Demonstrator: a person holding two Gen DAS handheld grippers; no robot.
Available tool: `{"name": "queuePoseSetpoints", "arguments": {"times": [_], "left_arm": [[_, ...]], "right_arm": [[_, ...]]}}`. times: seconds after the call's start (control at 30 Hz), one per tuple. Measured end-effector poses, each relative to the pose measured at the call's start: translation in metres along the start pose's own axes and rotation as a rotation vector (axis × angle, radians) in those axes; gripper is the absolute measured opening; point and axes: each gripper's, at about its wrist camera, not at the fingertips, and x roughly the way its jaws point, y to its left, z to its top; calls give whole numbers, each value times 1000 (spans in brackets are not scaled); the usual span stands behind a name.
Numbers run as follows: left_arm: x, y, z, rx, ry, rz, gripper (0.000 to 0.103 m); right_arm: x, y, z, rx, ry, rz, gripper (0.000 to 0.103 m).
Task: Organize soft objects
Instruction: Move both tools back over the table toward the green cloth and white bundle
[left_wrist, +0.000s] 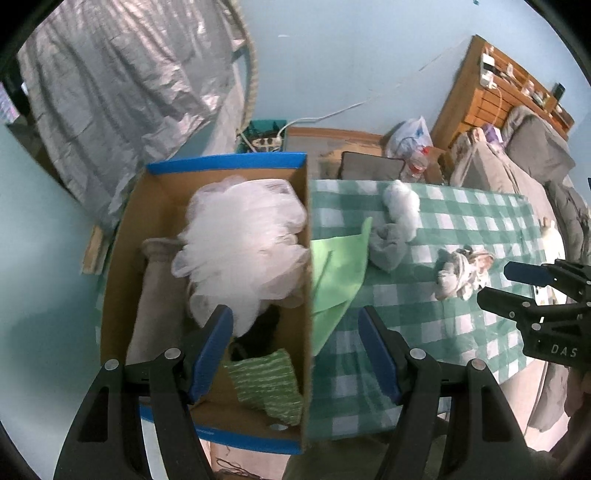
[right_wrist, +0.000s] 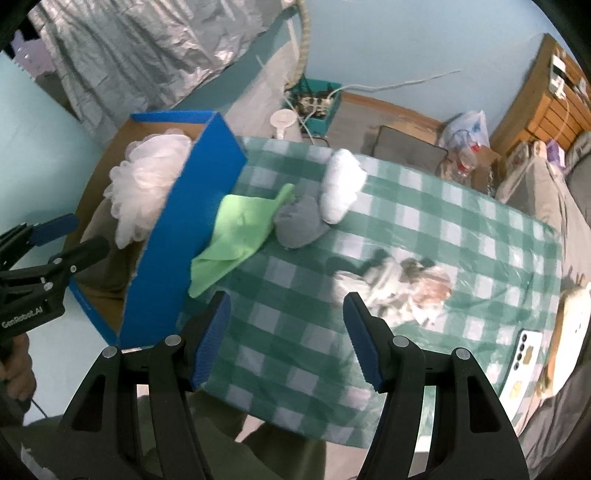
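- Both the left gripper (left_wrist: 295, 332) and right gripper (right_wrist: 286, 332) are hanging open, empty.
- Green cloth (right_wrist: 236, 232) is leaning lengthwise against the box (right_wrist: 177, 236) at the table's (right_wrist: 295, 295) left edge.

**Room bits around the table**

A silver crinkled sheet (left_wrist: 122, 92) is hanging at back left. A power strip (left_wrist: 263, 142) is sitting in a teal crate (right_wrist: 320, 107), w/ a white cable (left_wrist: 332, 112) trailing along the blue wall. A plastic bag (left_wrist: 410, 136) is slumping nr a wooden shelf unit (left_wrist: 491, 96). A phone (right_wrist: 526, 356) is lying on the checked tablecloth (right_wrist: 295, 314), far right edge.
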Motion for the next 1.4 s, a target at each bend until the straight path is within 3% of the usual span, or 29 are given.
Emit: {"name": "queuePoseSetpoints", "arguments": {"times": [0.53, 1.1, 1.4], "left_arm": [[18, -45, 5, 84, 30, -21, 72], [60, -75, 5, 150, 98, -33, 72], [84, -75, 11, 117, 128, -45, 72]], "right_arm": [[-2, -57, -21, 117, 11, -42, 64], [28, -96, -25, 238, 64, -48, 66], [46, -111, -16, 315, 79, -58, 66]]}}
